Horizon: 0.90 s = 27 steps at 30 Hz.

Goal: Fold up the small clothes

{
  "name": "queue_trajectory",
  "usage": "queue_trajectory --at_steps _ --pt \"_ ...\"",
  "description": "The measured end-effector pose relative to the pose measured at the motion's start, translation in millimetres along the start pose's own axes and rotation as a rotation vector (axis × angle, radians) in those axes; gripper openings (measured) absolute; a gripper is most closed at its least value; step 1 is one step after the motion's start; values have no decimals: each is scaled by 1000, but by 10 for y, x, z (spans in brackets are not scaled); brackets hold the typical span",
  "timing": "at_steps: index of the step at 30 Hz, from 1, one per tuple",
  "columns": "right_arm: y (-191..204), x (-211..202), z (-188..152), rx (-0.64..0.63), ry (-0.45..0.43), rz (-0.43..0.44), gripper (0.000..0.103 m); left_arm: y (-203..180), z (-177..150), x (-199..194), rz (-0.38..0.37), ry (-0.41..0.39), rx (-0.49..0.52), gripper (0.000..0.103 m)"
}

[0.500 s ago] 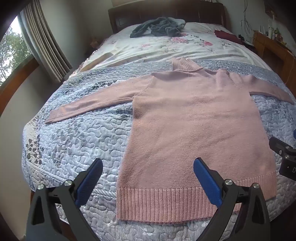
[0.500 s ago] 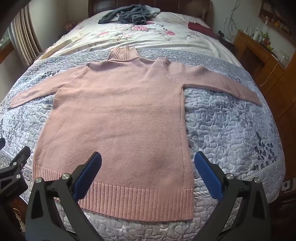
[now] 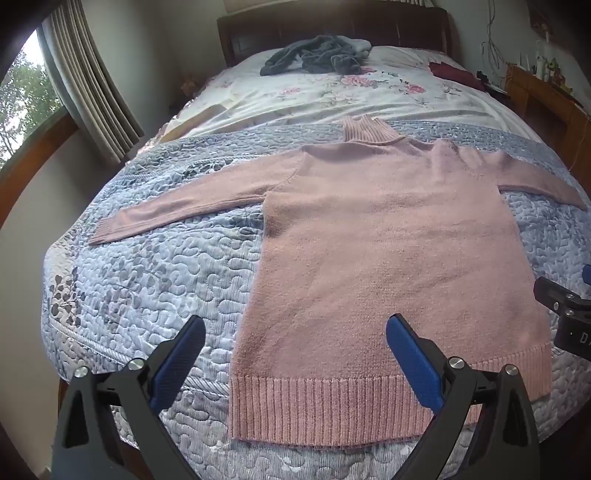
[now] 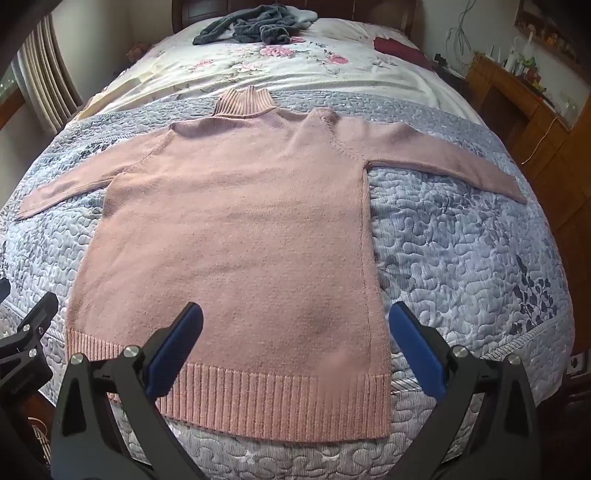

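- A pink turtleneck sweater (image 3: 388,266) lies flat and face-up on the bed (image 3: 155,280), spread out on a blue-grey quilted bedspread (image 4: 461,258).
- Both sleeves stretch out sideways; its ribbed collar (image 4: 245,101) points toward the headboard (image 3: 332,33), and its ribbed hem (image 3: 332,410) sits near the foot edge of the bed.
- The left gripper (image 3: 295,354) hovers above the hem's left corner with its blue-padded fingers (image 3: 177,365) spread wide apart, holding nothing.
- One finger hangs over the quilt just beside the sweater; the other hangs over the knit itself.
- The right gripper (image 4: 295,343) hovers over the hem's right corner, its fingers (image 4: 417,350) likewise wide apart and empty.
- From the left wrist view, part of the right gripper's black frame shows at the right edge; from the right wrist view, the left one's frame shows at the left edge.
- Beyond the quilt lies a floral sheet (image 3: 332,96), with a crumpled grey garment (image 3: 314,55) near the headboard and a dark red cloth (image 4: 399,48) off to the right.
- Curtains (image 3: 88,85) hang by a window on the left; a wooden cabinet (image 4: 524,107) stands to the right of the bed.
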State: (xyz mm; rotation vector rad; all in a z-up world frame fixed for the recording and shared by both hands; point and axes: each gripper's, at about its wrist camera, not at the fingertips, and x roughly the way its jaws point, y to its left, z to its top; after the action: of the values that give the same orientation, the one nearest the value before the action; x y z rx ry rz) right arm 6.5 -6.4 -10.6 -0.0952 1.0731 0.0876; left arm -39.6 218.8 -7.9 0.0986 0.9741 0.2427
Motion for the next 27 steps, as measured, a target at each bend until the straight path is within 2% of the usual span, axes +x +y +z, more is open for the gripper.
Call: queue_trajectory --at_steps 27 --pt "-46 69 5 10 6 0 100 -11 -18 63 1 7 1 99"
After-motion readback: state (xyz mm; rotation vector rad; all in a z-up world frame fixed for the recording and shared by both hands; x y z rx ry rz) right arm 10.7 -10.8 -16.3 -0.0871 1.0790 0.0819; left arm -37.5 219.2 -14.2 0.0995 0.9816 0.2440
